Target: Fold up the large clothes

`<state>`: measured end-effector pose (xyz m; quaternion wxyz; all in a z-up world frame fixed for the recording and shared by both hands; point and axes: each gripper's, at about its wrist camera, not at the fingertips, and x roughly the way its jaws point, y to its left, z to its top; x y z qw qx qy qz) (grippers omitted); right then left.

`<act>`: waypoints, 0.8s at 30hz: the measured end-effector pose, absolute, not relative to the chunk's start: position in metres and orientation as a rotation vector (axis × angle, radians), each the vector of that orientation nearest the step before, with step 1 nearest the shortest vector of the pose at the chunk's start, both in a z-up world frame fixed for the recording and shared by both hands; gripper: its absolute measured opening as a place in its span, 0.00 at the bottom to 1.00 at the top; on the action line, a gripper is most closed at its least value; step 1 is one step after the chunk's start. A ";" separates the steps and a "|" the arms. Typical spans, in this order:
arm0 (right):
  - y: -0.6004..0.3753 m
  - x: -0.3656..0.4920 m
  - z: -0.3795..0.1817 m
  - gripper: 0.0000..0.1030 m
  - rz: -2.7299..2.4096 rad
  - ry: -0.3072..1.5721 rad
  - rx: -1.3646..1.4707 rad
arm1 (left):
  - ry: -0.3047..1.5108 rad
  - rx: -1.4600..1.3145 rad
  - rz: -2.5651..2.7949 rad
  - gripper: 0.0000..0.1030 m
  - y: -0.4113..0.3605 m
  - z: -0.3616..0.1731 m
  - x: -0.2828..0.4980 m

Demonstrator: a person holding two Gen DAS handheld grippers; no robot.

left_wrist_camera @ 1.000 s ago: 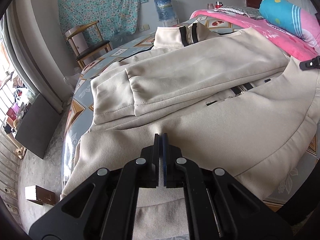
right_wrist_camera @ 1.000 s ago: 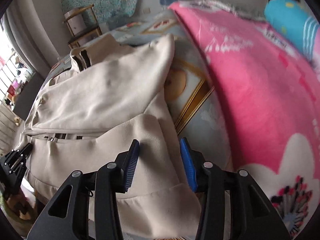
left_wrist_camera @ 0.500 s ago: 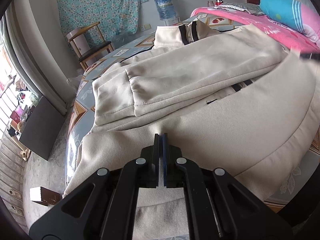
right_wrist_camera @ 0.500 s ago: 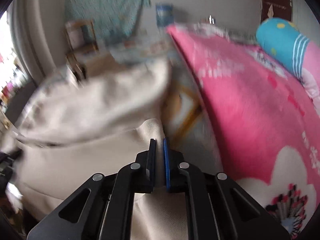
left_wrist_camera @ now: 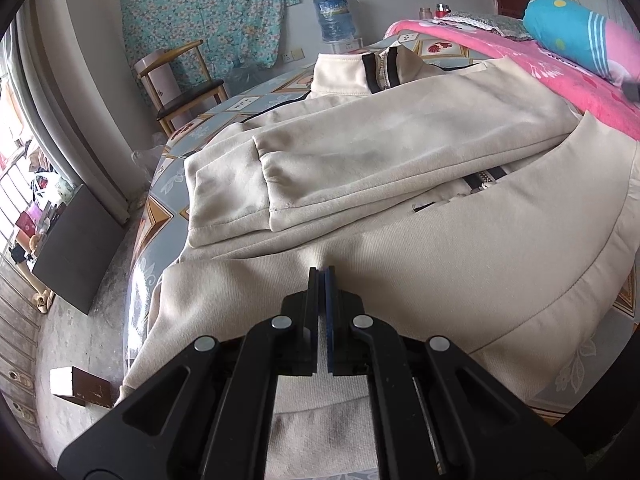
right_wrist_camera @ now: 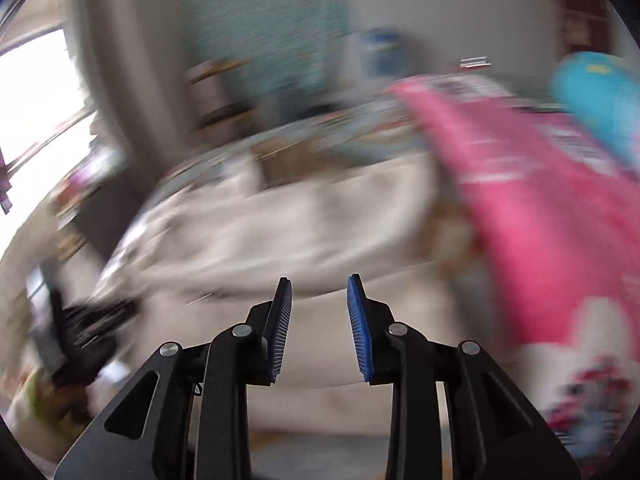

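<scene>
A large cream zip jacket [left_wrist_camera: 400, 152] lies spread on the bed, its sleeves folded across the chest and its collar at the far end. My left gripper [left_wrist_camera: 322, 274] is shut on a pinch of the jacket's lower hem fabric near the bed's front edge. The jacket also shows, blurred, in the right wrist view [right_wrist_camera: 320, 220]. My right gripper [right_wrist_camera: 319, 286] is open and empty, raised above the jacket's near part. Its blue pads [right_wrist_camera: 360, 340] stand well apart. The left gripper appears as a dark blur at the left of the right wrist view [right_wrist_camera: 80, 332].
A pink blanket [left_wrist_camera: 540, 68] and a blue and pink pillow [left_wrist_camera: 580, 36] lie along the bed's right side. A wooden chair [left_wrist_camera: 180, 84], a water bottle [left_wrist_camera: 336, 16] and a dark box [left_wrist_camera: 76, 248] stand beyond the bed's left edge.
My right gripper shut on the jacket's edge half a second ago, then opened and let it go, and is now moving fast. My left gripper has stayed shut on the hem.
</scene>
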<state>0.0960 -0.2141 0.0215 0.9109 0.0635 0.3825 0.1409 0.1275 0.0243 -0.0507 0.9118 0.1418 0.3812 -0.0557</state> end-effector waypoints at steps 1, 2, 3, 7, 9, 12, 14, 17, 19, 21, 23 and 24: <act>-0.189 0.100 0.011 0.28 0.356 0.821 0.101 | 0.786 0.285 -0.116 0.02 0.025 -0.050 0.127; -0.168 0.104 0.000 0.28 0.411 0.851 0.084 | 0.785 0.275 -0.118 0.02 0.026 -0.050 0.127; -0.151 0.110 -0.010 0.28 0.453 0.880 0.075 | 0.784 0.267 -0.121 0.02 0.027 -0.050 0.127; -0.121 0.123 -0.039 0.27 0.454 0.934 -0.020 | 0.790 0.204 -0.152 0.05 0.037 -0.048 0.126; -0.123 0.129 -0.037 0.26 0.455 0.956 -0.012 | 0.802 0.142 -0.179 0.05 0.049 -0.041 0.118; -0.132 0.133 -0.040 0.24 0.469 0.976 0.040 | 0.772 0.046 -0.189 0.05 0.078 -0.020 0.092; -0.132 0.134 -0.040 0.24 0.470 0.977 0.054 | 0.765 0.020 -0.138 0.05 0.100 -0.010 0.078; -0.126 0.134 -0.040 0.24 0.461 0.978 0.035 | 0.776 -0.016 -0.100 0.16 0.126 -0.004 0.075; -0.126 0.133 -0.038 0.24 0.462 0.979 0.029 | 0.816 -0.059 -0.095 0.21 0.140 -0.009 0.082; -0.127 0.133 -0.038 0.24 0.465 0.981 0.035 | 0.860 -0.092 -0.091 0.21 0.150 -0.017 0.093; -0.128 0.133 -0.038 0.24 0.463 0.980 0.041 | 0.884 -0.102 -0.075 0.21 0.155 -0.023 0.099; -0.128 0.132 -0.038 0.24 0.460 0.978 0.041 | 0.900 -0.107 -0.078 0.21 0.155 -0.027 0.104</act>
